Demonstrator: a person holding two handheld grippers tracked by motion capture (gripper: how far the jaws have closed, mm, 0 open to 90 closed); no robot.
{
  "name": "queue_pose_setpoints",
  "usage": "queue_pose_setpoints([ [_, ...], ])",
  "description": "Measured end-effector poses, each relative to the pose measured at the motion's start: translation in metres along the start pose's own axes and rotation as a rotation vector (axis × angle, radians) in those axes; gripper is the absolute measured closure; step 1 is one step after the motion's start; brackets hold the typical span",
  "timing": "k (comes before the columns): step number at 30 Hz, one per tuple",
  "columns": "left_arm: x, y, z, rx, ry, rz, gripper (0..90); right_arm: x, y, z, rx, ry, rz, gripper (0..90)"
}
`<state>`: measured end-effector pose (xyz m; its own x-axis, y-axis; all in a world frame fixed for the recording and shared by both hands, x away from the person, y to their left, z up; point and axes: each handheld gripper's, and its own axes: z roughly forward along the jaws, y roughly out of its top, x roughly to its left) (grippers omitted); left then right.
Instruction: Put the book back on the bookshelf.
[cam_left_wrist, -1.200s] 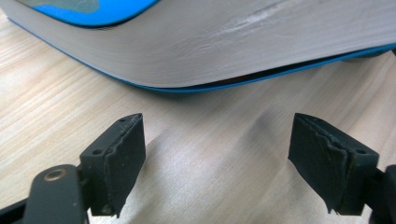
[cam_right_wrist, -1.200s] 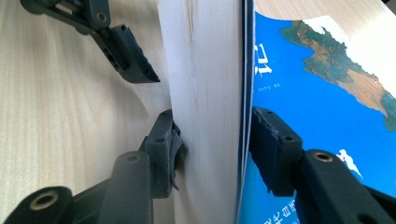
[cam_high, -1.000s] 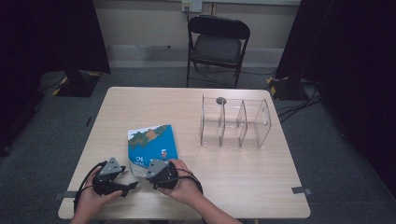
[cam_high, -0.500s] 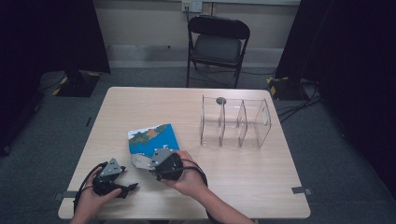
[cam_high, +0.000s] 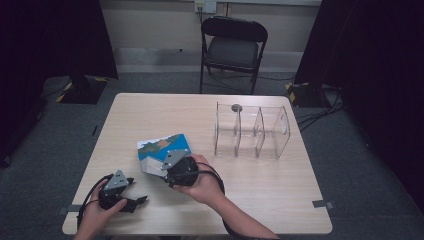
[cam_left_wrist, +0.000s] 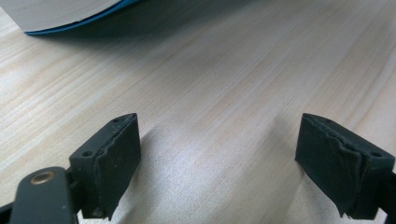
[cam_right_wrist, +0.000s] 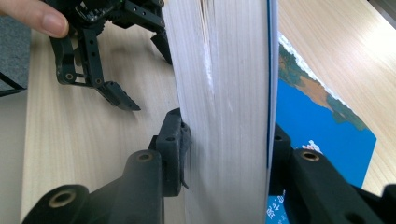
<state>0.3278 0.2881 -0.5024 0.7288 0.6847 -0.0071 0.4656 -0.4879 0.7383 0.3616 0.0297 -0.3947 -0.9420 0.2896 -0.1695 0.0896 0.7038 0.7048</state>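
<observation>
1. Book (cam_high: 162, 150): thick paperback with a blue cover showing a green-and-brown map or landscape. It sits near the front left of the worktop, one edge raised off the surface. In the right gripper view, white characters show at the cover's lower edge, cut off and too partial to read. The page block (cam_right_wrist: 219, 116) is off-white with a scuffed streak.
2. Right gripper (cam_high: 175, 167): held in the person's right hand, its jaws clamped on the book, one pad on the page block and the other on the blue cover.
3. Left gripper (cam_high: 120, 192): held in the left hand at the front left corner of the worktop, apart from the book. Its jaws are spread wide with nothing between them, low over bare wood.
4. Clear divider rack (cam_high: 252, 131): transparent, three compartments, standing on the right half of the worktop, well apart from the book. A small dark round item (cam_high: 236, 107) rests on its top left rim.
5. Worktop (cam_high: 280, 185): pale wood grain, rectangular, with tape tabs at its front edges.
6. Room: grey carpet, black curtains at both sides, a black folding chair (cam_high: 233, 47) behind the worktop, and a wall socket above it.
</observation>
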Motion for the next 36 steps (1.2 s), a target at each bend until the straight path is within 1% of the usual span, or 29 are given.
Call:
queue_pose_setpoints([
  [2,0.000,0.000,0.000,0.000,-0.005,-0.002,13.3,-0.001,0.001,-0.002,0.003,0.005,-0.002,60.8],
  [6,0.000,0.000,0.000,0.000,-0.007,-0.004,13.0,-0.004,0.006,-0.008,0.013,0.014,0.011,60.9],
  [8,0.000,0.000,0.000,0.004,-0.006,0.000,12.6,-0.004,0.008,-0.011,0.023,0.016,0.012,61.0],
  [9,0.000,0.001,0.000,0.007,-0.006,0.010,12.0,-0.005,0.008,-0.012,0.024,0.022,0.015,61.0],
  [10,-0.001,0.001,0.001,0.002,-0.008,0.000,11.3,-0.006,0.009,-0.013,0.028,0.024,0.016,61.0],
  [15,-0.001,0.001,0.001,0.005,-0.006,0.001,10.1,-0.008,0.012,-0.019,0.043,0.035,0.031,61.1],
  [16,-0.001,0.001,0.001,0.005,-0.006,0.001,10.0,-0.008,0.013,-0.020,0.042,0.034,0.041,61.1],
  [17,-0.001,0.001,0.002,0.005,-0.006,0.000,9.8,-0.008,0.014,-0.022,0.048,0.040,0.036,61.2],
  [19,-0.001,0.001,0.002,0.005,-0.007,0.002,9.6,-0.009,0.015,-0.024,0.053,0.043,0.047,61.1],
  [20,-0.001,0.001,0.002,0.006,-0.006,0.002,9.4,-0.009,0.016,-0.026,0.056,0.046,0.042,61.2],
  [23,-0.001,0.001,0.002,0.013,-0.006,0.005,8.2,-0.010,0.016,-0.029,0.054,0.045,0.059,61.2],
  [24,-0.001,0.001,0.002,0.015,-0.008,0.003,7.6,-0.011,0.017,-0.031,0.058,0.048,0.053,61.2],
  [27,-0.002,0.001,0.003,0.009,-0.010,-0.006,6.8,-0.011,0.018,-0.034,0.065,0.054,0.063,61.2],
  [28,-0.002,0.001,0.003,0.009,-0.008,-0.004,6.4,-0.011,0.019,-0.035,0.073,0.058,0.063,61.3],
  [29,-0.001,0.002,0.003,0.012,-0.004,0.012,6.2,-0.012,0.020,-0.037,0.074,0.061,0.069,61.3],
  [32,-0.001,0.002,0.003,0.013,-0.006,0.013,5.8,-0.015,0.023,-0.042,0.078,0.072,0.081,61.4],
  [33,-0.002,0.002,0.003,0.010,-0.005,0.008,5.6,-0.015,0.023,-0.043,0.079,0.076,0.077,61.4],
  [36,-0.002,0.002,0.003,0.010,-0.006,0.007,5.2,-0.018,0.028,-0.047,0.104,0.094,0.085,61.3],
])
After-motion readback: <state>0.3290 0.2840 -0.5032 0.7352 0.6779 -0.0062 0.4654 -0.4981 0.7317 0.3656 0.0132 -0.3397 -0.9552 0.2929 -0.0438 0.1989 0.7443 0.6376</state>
